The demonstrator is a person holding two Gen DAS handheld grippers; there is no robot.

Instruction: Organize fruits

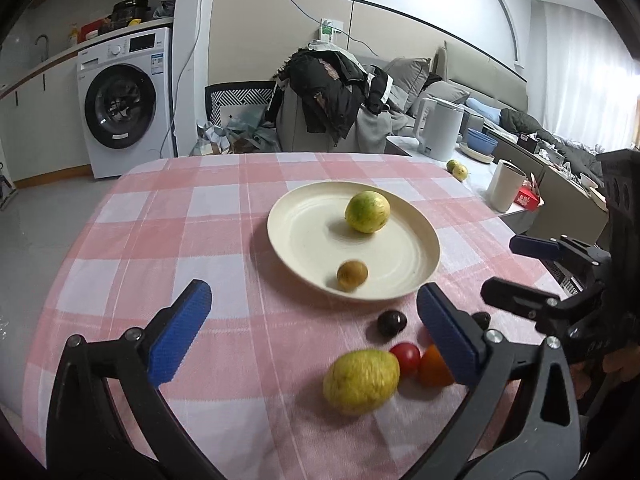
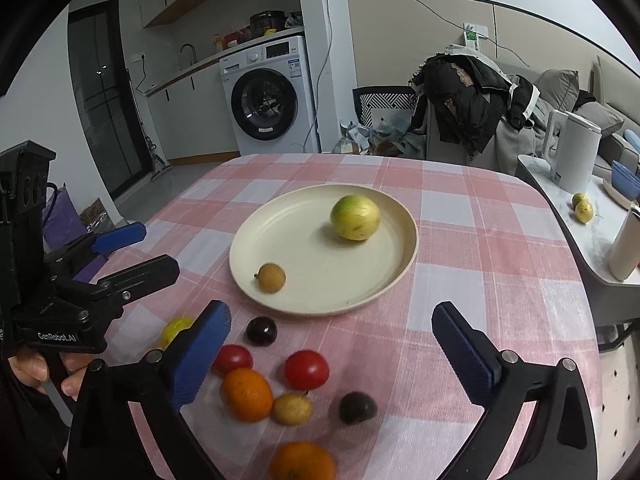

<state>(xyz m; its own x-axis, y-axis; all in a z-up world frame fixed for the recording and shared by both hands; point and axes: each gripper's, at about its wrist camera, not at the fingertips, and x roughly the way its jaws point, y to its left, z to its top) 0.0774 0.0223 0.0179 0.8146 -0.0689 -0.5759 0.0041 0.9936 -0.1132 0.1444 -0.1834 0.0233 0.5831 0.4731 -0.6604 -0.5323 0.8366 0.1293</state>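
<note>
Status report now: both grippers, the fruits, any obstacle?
Left gripper and right gripper: jaws open, empty. Round cream plate holds two fruits; loose fruits on the pink checked cloth. Path to plate clear.

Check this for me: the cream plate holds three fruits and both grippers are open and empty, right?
Not quite. The cream plate holds two fruits, a green-yellow one and a small brown one, as the right wrist view shows. Both grippers, left and right, are open and empty.

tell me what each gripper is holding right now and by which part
Nothing is held. The left gripper and right gripper both stand open over the tablecloth with loose fruit between and below their fingers, none pinched.
</note>
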